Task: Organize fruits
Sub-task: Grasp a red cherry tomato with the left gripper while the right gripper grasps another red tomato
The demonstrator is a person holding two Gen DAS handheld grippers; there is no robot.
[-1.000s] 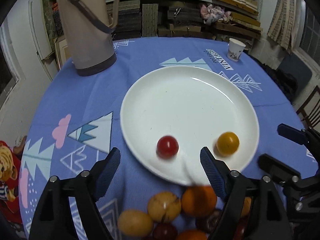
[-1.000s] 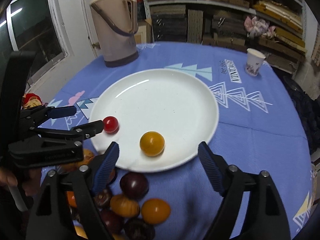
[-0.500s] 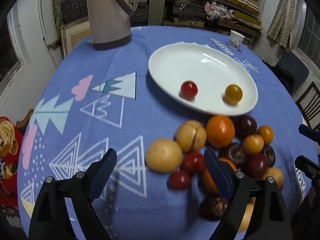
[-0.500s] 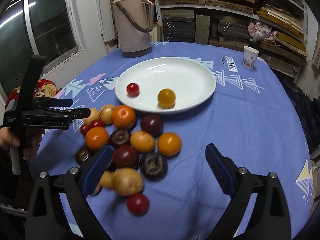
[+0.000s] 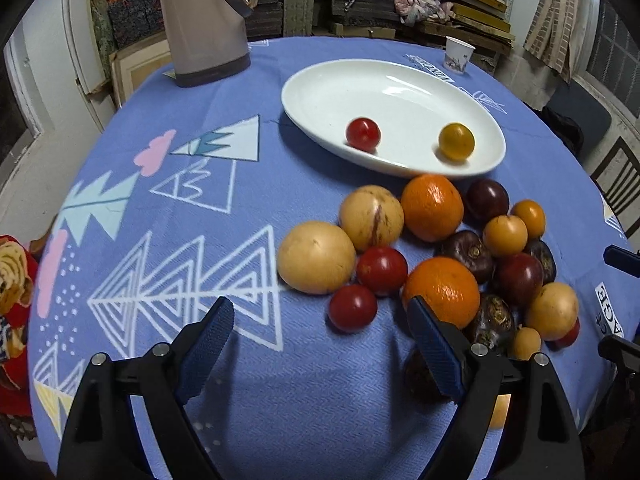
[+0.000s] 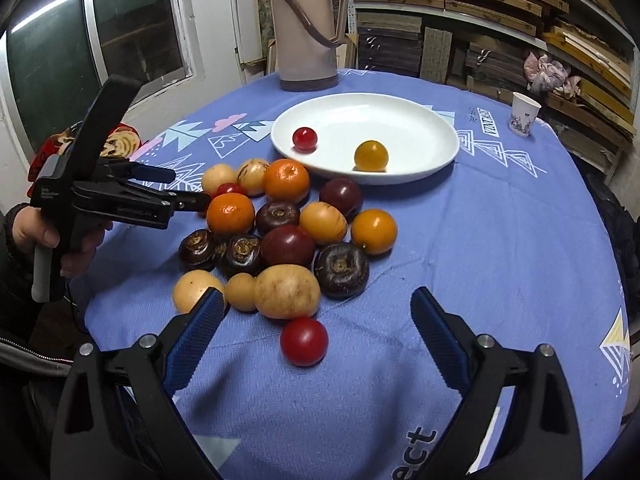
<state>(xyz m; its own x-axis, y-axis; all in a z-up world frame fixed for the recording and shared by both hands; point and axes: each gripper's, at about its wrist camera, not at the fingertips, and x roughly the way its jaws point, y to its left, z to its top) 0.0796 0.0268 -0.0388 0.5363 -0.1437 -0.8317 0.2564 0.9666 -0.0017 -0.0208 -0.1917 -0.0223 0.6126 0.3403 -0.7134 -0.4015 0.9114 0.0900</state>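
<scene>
Right wrist view, nearest first: the right gripper (image 6: 316, 320) has its fingers spread wide over bare blue cloth, gripping nothing, with a lone red tomato (image 6: 304, 341) lying just ahead between them. Beyond it sits the fruit pile (image 6: 288, 220): pale round fruits in front, dark purple ones in the middle, two oranges and yellow ones behind, all touching or close on the counter (image 6: 500, 240). Only this view shows the left gripper (image 6: 192, 188) from the side, held by a hand (image 6: 48, 236) at the pile's left edge, its fingers parted and closing on nothing. Farther back the white plate (image 6: 420, 128) carries a small red tomato (image 6: 305, 138) and a yellow tomato (image 6: 371, 155), well apart. A thermos (image 6: 306, 28) and paper cup (image 6: 525, 114) stand at the far rim.

Left wrist view shows the left fingers (image 5: 208, 340) wide apart, empty, with two red tomatoes (image 5: 366, 288) just ahead, a pair mostly hidden in the other view.
</scene>
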